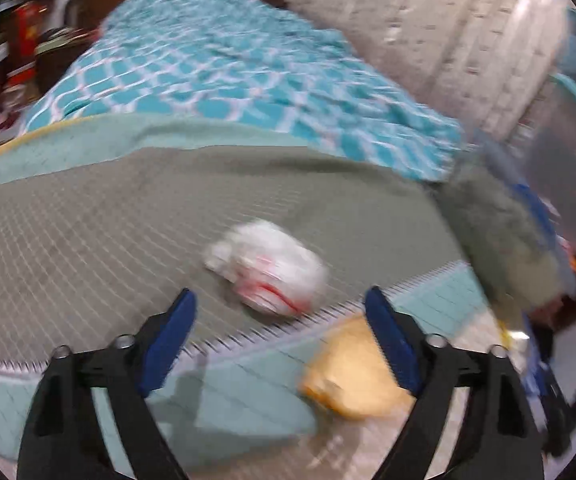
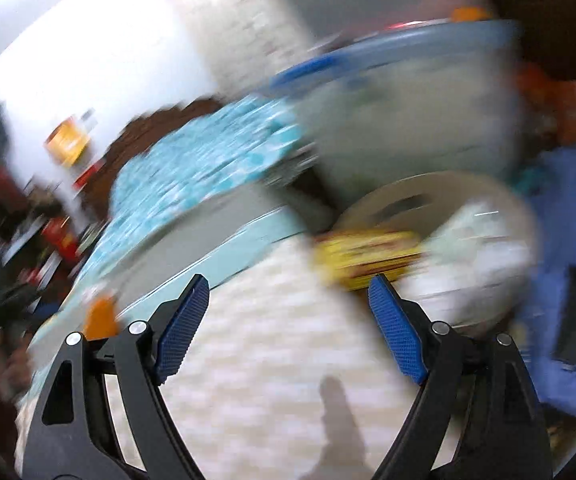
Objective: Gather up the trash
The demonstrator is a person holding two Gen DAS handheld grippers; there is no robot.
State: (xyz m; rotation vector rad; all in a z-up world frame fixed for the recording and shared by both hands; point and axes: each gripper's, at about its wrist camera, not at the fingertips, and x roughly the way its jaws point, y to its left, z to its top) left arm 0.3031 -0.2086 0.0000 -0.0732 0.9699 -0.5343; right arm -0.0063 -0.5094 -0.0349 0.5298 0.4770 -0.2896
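Note:
A crumpled white wrapper with red print (image 1: 268,268) lies on the grey mat near the bed's near edge. My left gripper (image 1: 280,300) is open and empty, just short of the wrapper, its blue pads either side of it. A tan paper piece (image 1: 352,376) lies on the floor below the bed edge, by the right pad. My right gripper (image 2: 288,288) is open and empty above the pale tiled floor. A round beige bin (image 2: 440,216) holds a yellow wrapper (image 2: 364,256) and white plastic (image 2: 472,264), ahead and to the right. Both views are motion-blurred.
The bed carries a grey mat (image 1: 128,232) and a teal patterned blanket (image 1: 228,68). A brick wall (image 1: 428,28) stands behind. A large pale tub with a blue rim (image 2: 408,112) and a blue bag (image 2: 568,264) stand beside the bin. Red clutter (image 1: 4,80) sits left.

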